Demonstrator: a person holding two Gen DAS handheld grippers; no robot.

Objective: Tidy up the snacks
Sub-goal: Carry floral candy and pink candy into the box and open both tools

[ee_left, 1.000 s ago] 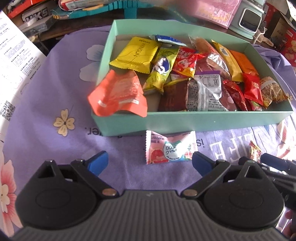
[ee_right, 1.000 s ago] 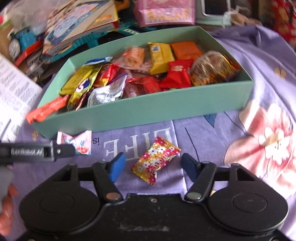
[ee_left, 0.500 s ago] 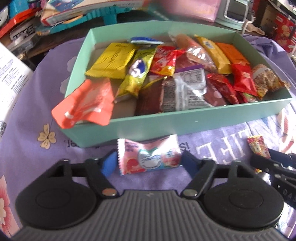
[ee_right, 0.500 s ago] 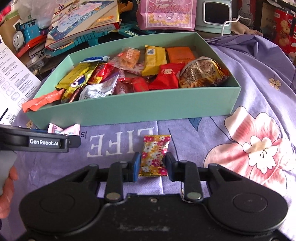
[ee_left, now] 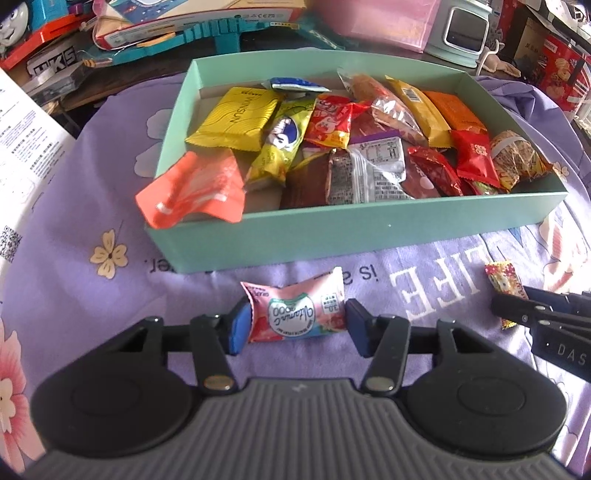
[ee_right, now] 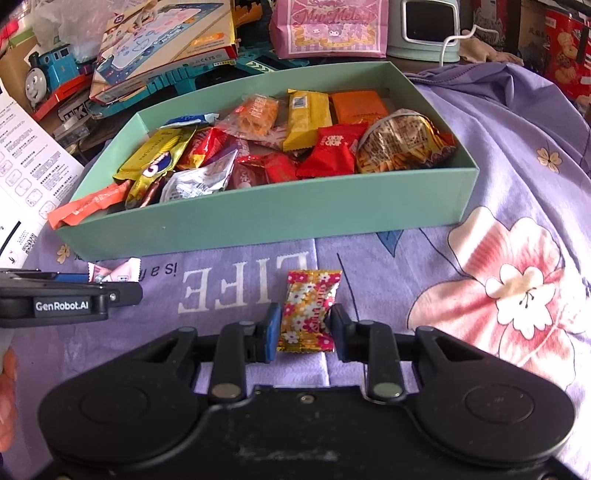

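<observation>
We hold two grippers low over a purple floral cloth (ee_right: 517,155), just near of a mint-green box (ee_left: 332,236) filled with wrapped snacks. Our left gripper (ee_left: 295,325) has its blue pads pressed against both ends of a pink Vitamin C candy packet (ee_left: 295,310), which lies crosswise on the cloth near the box's front wall. Our right gripper (ee_right: 304,330) is clamped on the lower half of a floral-wrapped candy (ee_right: 308,310), gold with red and white flowers; that candy stands lengthwise between the pads, its far end pointing toward the box.

Inside the box, a yellow packet (ee_left: 236,118) lies at the far left, a yellow-green packet with a blue oval (ee_left: 282,144) just right of it, and a red packet (ee_right: 330,149) and a gold crinkled bag (ee_right: 402,144) at the right end. An orange pouch (ee_left: 194,188) hangs over the box's near-left corner. Beyond the box sit a pink My Melody bag (ee_right: 332,26) and a blue toy train (ee_right: 48,77); a printed sheet (ee_right: 33,166) lies at the left.
</observation>
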